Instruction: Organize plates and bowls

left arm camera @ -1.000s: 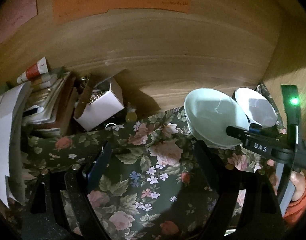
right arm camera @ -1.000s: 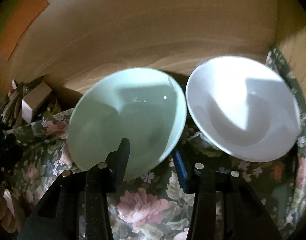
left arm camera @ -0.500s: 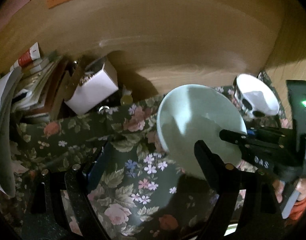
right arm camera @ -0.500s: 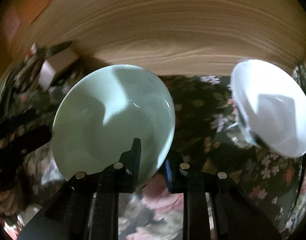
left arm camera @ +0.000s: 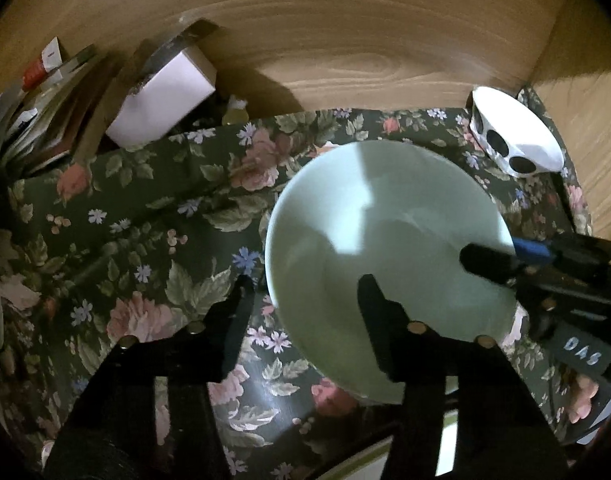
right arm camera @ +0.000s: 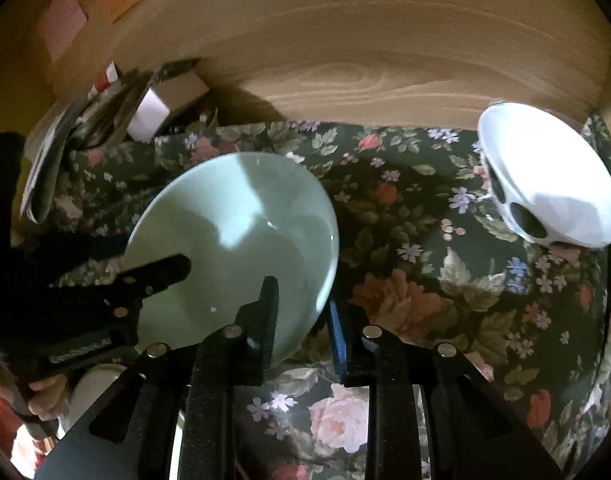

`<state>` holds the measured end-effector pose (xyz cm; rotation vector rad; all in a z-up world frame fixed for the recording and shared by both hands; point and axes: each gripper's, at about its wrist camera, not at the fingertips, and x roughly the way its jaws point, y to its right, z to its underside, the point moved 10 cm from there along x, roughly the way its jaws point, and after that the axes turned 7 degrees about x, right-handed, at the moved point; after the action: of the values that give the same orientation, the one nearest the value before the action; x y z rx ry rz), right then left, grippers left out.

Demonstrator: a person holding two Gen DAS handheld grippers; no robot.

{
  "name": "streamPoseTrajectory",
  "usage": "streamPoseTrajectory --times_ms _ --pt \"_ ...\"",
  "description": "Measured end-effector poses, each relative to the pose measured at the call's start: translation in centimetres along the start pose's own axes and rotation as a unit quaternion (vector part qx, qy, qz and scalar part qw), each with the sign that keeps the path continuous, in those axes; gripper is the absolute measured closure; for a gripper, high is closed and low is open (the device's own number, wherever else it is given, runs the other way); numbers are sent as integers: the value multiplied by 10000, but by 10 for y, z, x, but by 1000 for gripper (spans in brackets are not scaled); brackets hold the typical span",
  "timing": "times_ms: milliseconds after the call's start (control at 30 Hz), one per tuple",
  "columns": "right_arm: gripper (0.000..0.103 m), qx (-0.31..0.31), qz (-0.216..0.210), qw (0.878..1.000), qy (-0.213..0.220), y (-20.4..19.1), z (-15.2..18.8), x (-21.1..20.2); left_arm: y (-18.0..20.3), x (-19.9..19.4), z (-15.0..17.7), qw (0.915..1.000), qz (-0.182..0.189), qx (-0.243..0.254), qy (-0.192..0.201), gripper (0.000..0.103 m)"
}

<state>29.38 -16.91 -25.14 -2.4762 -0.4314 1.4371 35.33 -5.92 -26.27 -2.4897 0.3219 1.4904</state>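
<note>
Green bowl (right arm camera: 233, 248) pinched by right claw (right arm camera: 301, 316); left view shows its label.

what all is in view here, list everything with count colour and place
bowl: 1, pale green, tilted above the cloth, rim held in the right claw
spotted bowl: 1, white with black spots outside, far right on the cloth
cloth: 1, dark floral, covering the surface
box: 1, white, back left by the wall
stack of papers: 1, mixed colours, far left
wall: 1, wood grain, behind
right claw: 1, black, shut on the green bowl's rim
left claw: 1, black, has just been closing; one finger over the bowl, one outside; pads do not visibly press
</note>
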Motion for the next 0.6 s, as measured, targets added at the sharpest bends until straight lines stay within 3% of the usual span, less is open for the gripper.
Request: streamPoseTrajectory --times_ms 267,600 --pt "81 121 -80 9998 -102 4 -4 23 5 13 8 9994 221 -61 -244 82" --pt "82 56 -70 10000 39 -6 -3 18 8 9 6 9997 163 -5 -157 84"
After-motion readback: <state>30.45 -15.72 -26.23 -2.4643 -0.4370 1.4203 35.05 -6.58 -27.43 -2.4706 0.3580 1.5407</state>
